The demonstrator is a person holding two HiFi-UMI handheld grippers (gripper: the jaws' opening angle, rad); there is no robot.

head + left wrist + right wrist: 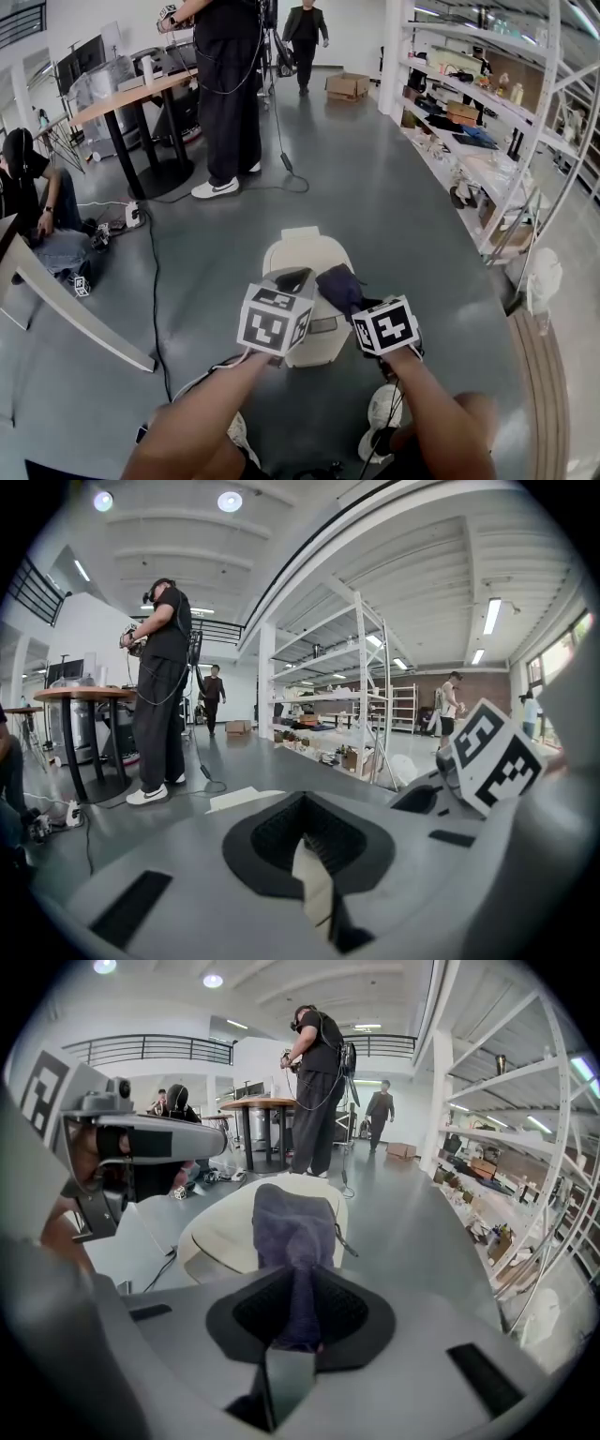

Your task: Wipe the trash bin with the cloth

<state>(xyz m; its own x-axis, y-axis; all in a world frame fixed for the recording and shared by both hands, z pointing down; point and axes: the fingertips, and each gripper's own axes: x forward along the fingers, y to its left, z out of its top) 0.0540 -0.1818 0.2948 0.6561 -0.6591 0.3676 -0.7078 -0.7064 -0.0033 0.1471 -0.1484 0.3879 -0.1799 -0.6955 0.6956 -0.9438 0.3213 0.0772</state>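
Observation:
A cream trash bin (302, 251) stands on the grey floor just ahead of me. In the right gripper view the trash bin (217, 1234) shows its rounded top. My right gripper (351, 302) is shut on a dark purple cloth (338, 284) that lies bunched on the bin's right top. Seen from the right gripper (298, 1314) itself, the cloth (292, 1227) runs from the jaws out over the lid. My left gripper (292, 278) hovers at the bin's top left. In its own view the left gripper (305, 832) looks shut, with nothing seen between the jaws.
A person (230, 94) stands by a round table (141, 89) beyond the bin; a cable (155, 272) trails across the floor. Someone sits at far left (23, 187). White shelving (487, 141) lines the right side. A slanted pale board (66, 314) lies left.

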